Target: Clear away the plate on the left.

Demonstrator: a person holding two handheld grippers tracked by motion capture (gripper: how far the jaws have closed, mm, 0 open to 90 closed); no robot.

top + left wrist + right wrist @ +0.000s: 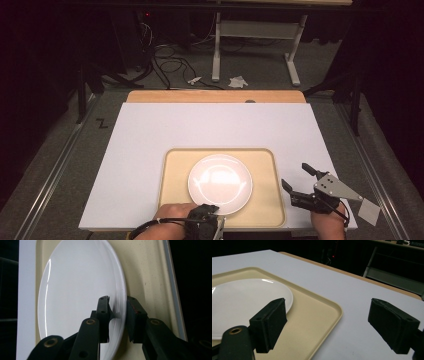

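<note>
The left tool (117,312) straddled the near rim of the round white ceramic plate (75,290), jaws loosened; the right tool (334,327) gaped empty beside it.

A round, glossy white plate (220,183) lies flat and empty, right way up, at the middle of a beige tray (265,170) near the worktop's front edge, its near rim between black jaws.
</note>
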